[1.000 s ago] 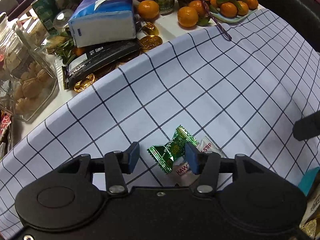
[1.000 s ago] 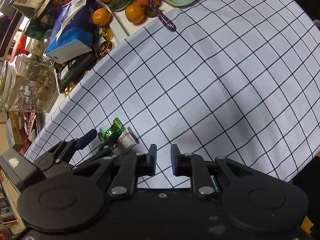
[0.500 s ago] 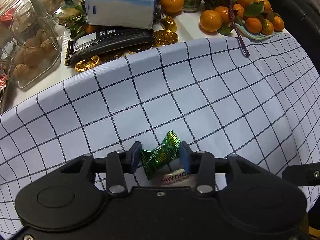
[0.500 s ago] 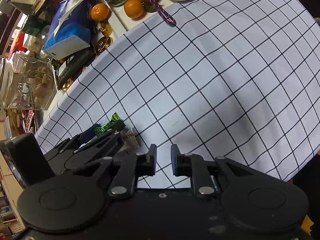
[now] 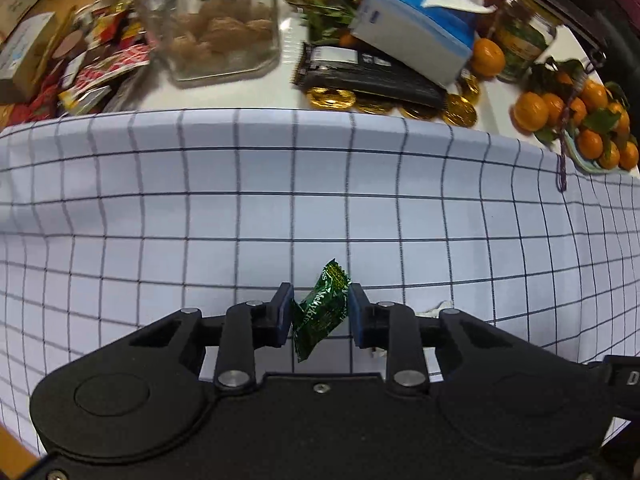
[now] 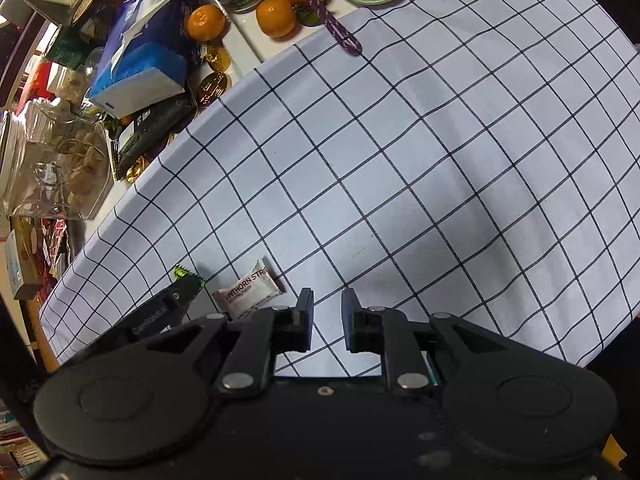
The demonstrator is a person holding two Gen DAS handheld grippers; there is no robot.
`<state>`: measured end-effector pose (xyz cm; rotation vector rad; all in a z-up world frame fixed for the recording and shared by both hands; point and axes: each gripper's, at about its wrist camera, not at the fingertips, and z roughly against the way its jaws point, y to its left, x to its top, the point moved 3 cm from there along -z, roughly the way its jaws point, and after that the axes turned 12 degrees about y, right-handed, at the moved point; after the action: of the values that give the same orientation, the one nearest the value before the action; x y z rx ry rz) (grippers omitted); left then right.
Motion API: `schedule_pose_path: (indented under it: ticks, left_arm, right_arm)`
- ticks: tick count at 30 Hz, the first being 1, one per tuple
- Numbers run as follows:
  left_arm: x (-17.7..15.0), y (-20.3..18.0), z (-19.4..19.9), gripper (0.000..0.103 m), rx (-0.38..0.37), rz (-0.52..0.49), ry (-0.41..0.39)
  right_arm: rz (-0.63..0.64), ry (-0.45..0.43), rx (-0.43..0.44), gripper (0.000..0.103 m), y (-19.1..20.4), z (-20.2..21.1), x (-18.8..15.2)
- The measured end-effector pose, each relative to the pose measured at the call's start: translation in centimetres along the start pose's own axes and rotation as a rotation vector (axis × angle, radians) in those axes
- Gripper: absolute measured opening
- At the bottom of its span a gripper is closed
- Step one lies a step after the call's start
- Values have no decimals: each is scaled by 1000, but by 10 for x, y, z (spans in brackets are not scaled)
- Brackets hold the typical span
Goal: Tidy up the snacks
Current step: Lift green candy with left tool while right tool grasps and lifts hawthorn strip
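Observation:
My left gripper (image 5: 320, 294) is shut on a green wrapped candy (image 5: 316, 320), which hangs tilted between the blue pads, lifted off the checked cloth (image 5: 280, 200). In the right wrist view the candy's tip (image 6: 182, 271) pokes out past the left gripper (image 6: 180, 292). Beside it a white hawthorn strip packet (image 6: 248, 290) lies flat on the cloth (image 6: 400, 160); only a corner of that packet (image 5: 438, 307) shows in the left wrist view. Just right of the packet hovers my right gripper (image 6: 326, 304), a narrow gap between its pads and nothing in it.
Beyond the cloth's far edge stand a glass jar of biscuits (image 5: 216, 28), a blue tissue pack (image 5: 416, 36), a black packet (image 5: 372, 76), gold foil coins (image 5: 332, 98) and red snack packets (image 5: 104, 68). A tray of mandarins (image 5: 580, 120) sits at the far right.
The left gripper's jaws closed on the green candy, then it rose and rolled with the candy, leaving the white packet on the cloth. The right gripper stayed put.

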<state>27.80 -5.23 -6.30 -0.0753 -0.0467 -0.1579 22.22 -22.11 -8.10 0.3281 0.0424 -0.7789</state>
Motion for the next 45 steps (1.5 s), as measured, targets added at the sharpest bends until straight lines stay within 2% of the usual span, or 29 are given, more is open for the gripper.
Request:
schedule_pose_path:
  ticks: [4, 7, 12, 16, 19, 22, 24, 32, 40, 45]
  left_arm:
    - [-16, 27, 20, 37, 16, 139, 16]
    - [-27, 45, 25, 37, 9, 200, 35]
    - [-29, 58, 19, 37, 44, 230, 40]
    - [-29, 64, 21, 37, 19, 244, 49]
    - [-30, 66, 27, 37, -4, 242, 41]
    - [-31, 67, 30, 37, -9, 241, 32]
    - [-31, 68, 32, 37, -11, 243, 26]
    - [-31, 72, 31, 37, -34, 250, 41]
    - [-31, 76, 34, 37, -52, 265, 39]
    - [-31, 76, 32, 37, -48, 262, 49]
  right_arm:
    - [47, 2, 8, 18, 15, -11, 0]
    - [86, -11, -17, 18, 26, -22, -1]
    - [171, -21, -54, 22, 43, -37, -9]
    - [225, -18, -46, 28, 53, -44, -15]
    - [221, 22, -53, 31, 57, -54, -18]
    - [230, 99, -33, 31, 61, -67, -20]
    - [234, 113, -28, 31, 64, -72, -20]
    - [198, -43, -63, 31, 75, -70, -3]
    - [72, -66, 18, 36, 70, -77, 5]
    - [66, -90, -12, 36, 75, -79, 5]
